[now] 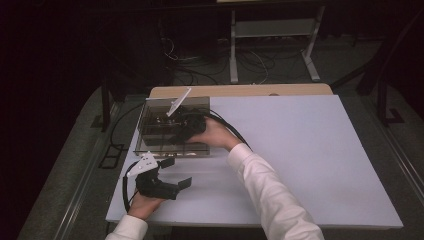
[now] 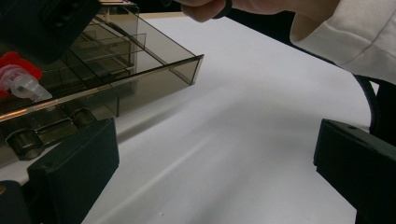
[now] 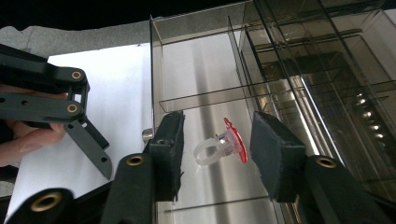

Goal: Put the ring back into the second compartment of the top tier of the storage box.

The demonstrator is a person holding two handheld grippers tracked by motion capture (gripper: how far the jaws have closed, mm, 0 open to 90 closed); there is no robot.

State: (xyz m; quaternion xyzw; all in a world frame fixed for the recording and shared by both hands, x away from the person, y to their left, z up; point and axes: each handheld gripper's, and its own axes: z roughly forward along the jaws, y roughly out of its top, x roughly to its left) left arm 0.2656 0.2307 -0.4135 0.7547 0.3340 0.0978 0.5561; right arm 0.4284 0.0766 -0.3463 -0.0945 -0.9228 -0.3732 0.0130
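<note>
The right gripper (image 3: 215,154), black with two padded jaws, reaches down into a smoky transparent plastic organiser box (image 3: 196,65) with thin divider walls. Its jaws stand apart, and between them lies a small clear plastic ring with a red disc-shaped top (image 3: 223,143); neither pad touches it, with a gap showing on each side. The ring rests on the floor of a long compartment at the box's edge, tipped on its side with the red disc towards the right-hand pad. In the high view the right hand (image 1: 212,134) holds that gripper (image 1: 186,125) over the box (image 1: 150,112), which sits at the far left part of a white table top (image 1: 310,150), a white sleeve (image 1: 270,195) trailing back to the bottom edge.

The left gripper (image 1: 172,172), also black, sits just in front of the box, near the table's front left corner, held by the left hand (image 1: 145,202). Its jaws are spread wide with nothing between them, only bare white table showing in the left gripper view (image 2: 215,172). That view also shows the box's hinged front corner (image 2: 187,70) and the red-topped ring (image 2: 21,79) through its tinted wall.
</note>
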